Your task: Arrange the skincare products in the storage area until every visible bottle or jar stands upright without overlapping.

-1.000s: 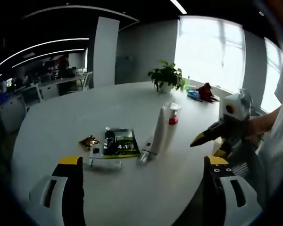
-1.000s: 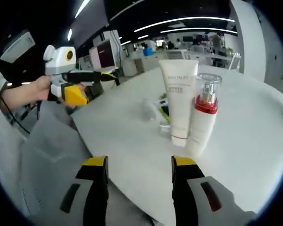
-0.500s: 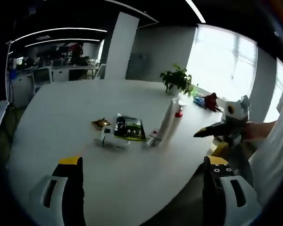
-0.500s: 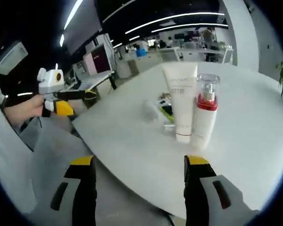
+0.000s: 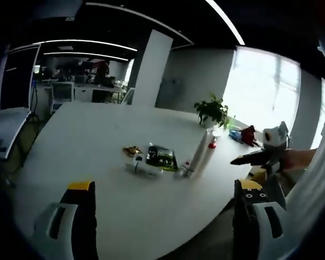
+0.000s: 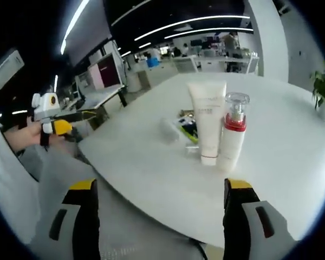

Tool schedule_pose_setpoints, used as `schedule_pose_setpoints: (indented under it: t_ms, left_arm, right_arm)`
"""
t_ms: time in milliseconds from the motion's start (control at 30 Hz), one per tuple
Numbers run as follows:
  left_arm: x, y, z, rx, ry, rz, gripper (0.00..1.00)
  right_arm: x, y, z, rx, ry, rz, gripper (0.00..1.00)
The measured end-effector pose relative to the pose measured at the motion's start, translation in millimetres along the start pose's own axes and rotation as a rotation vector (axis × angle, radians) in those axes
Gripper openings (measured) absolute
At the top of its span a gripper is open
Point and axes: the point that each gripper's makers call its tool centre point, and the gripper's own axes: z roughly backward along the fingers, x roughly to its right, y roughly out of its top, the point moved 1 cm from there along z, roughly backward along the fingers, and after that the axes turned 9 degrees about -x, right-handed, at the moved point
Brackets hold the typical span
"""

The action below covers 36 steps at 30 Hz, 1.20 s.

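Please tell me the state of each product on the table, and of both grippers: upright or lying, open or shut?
White tube: upright on its cap.
Red-collared pump bottle: upright, close beside the tube.
Clear bottle: lying on its side.
Green packet: lying flat.
Left gripper: open, holding nothing.
Right gripper: open, holding nothing.

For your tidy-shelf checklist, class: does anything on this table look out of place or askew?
Yes. The white tube and the red-collared pump bottle stand upright, close together. Beside them a small bottle lies on its side, with a green packet and a gold wrapper flat on the table.
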Motion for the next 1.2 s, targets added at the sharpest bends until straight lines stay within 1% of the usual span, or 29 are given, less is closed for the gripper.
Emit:
schedule_pose_setpoints:
  t_ms: [67,133,233,300,333,400,467,567,600,633,700,767,800,933,1067,1167,1200]
  left_arm:
    - [-2.0,-0.6,1.3,0.012,0.015,0.005,0.99]
    - [-6.9,-4.3,1.0,0.016,0.029,0.004,0.99]
    - [-12.1,-14.1,0.5,-0.010,0.038,0.022,0.99]
    - [-9.7,-18.5,1.3,-0.029,0.032,0.031,0.99]
    - [-8.7,-20.2,2.3,-0.027,0.038,0.028,0.99]
    - [-6.5,-25.1,3.1,-0.048,0.041,0.021,0.99]
    - [-7.3,-27.0,3.3,-0.053,0.052,0.025,0.99]
    - [-8.0,-28.7,0.8,-0.068,0.054,0.034,0.99]
    - [-8.3,-28.0,-0.5,-0.072,0.055,0.030,0.99]
    - [-7.7,-27.7,-2.8,-0.082,0.049,0.026,0.99]
    - [-5.6,-24.7,-5.8,-0.084,0.043,0.023,0.99]
    - [1.4,-20.9,-12.3,-0.097,0.016,0.011,0.99]
    - [2.5,-19.8,-14.7,-0.101,0.013,0.007,0.99]
    - [10.0,-16.2,-26.8,-0.117,-0.017,-0.011,0.99]
    - [23.5,-19.2,-38.6,-0.146,-0.056,-0.030,0.98]
    - [32.0,-18.7,-45.6,-0.157,-0.072,-0.039,0.97]
    - [31.8,-18.3,-46.9,-0.160,-0.076,-0.040,0.97]
  right_arm:
    - [-1.9,-0.6,3.5,-0.006,0.003,0.025,1.00]
    - [-2.2,-2.0,5.8,-0.003,0.005,0.037,0.99]
    - [-1.4,-3.8,9.4,0.014,0.013,0.031,1.00]
    - [-0.5,-7.4,11.4,0.009,0.010,0.045,0.99]
    - [0.6,-10.9,12.1,0.000,0.007,0.063,1.00]
    - [0.6,-15.2,13.0,-0.005,0.020,0.053,0.99]
    - [0.3,-16.6,13.4,-0.003,0.039,0.034,0.99]
    - [-1.6,-16.3,13.0,-0.001,0.049,0.052,1.00]
    - [-4.3,-15.5,13.0,0.006,0.065,0.062,1.00]
    - [-7.5,-15.1,13.8,0.008,0.075,0.062,1.00]
    - [-11.0,-16.0,14.6,0.007,0.089,0.064,0.99]
    - [-12.0,-18.1,14.8,-0.002,0.086,0.067,0.99]
    - [-11.4,-19.2,14.8,-0.005,0.081,0.068,0.99]
    - [-3.3,-21.6,15.8,-0.003,0.050,0.040,0.99]
    - [0.7,-22.9,20.0,-0.003,0.036,0.028,0.99]
    - [6.6,-23.3,23.3,-0.001,0.025,0.021,0.99]
    - [9.2,-22.3,24.4,0.003,0.021,0.016,0.99]
